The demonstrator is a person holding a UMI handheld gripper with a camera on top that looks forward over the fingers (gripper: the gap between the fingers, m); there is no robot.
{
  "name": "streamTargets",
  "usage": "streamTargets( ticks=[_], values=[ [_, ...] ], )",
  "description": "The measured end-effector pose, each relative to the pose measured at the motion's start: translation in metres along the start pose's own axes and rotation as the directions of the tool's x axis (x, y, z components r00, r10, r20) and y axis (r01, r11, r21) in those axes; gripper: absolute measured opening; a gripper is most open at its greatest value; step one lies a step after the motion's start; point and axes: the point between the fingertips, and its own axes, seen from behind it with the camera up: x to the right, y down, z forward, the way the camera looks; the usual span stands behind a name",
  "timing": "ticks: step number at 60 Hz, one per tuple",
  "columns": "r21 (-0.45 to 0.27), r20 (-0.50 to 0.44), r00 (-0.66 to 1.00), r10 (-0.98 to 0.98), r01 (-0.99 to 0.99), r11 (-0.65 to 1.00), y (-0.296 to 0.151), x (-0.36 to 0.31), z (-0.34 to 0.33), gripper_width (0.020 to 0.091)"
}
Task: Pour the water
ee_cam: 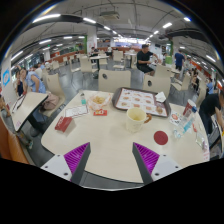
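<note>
gripper (110,160): fingers wide apart, holding nothing | above table (110,135) | cup (135,119) beyond, untouched

Table (100,145) — smooth, matt, pale

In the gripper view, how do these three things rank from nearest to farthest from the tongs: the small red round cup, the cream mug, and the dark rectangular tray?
1. The small red round cup: nearest, just ahead of the right finger of the open tongs.
2. The cream mug: a little farther, near the middle of the table.
3. The dark rectangular tray: farthest, at the table's far side.
</note>
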Motion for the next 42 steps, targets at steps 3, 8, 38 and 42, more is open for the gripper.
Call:
streamTargets(
  ticks=[3,8,38,42],
  values=[
    [-0.001,-0.021,1.0,0.011,-0.011,1.0,0.002,0.008,-0.001,0.085],
    [-0.007,-0.048,0.998,0.03,-0.03,1.0,0.008,0.038,0.002,0.0856],
    [0.091,-0.243,0.96,0.141,-0.122,0.988,0.044,0.305,0.052,0.0852],
    [0.127,-0.254,0.955,0.154,-0.125,0.984,0.034,0.337,0.066,0.0851]
  ],
)
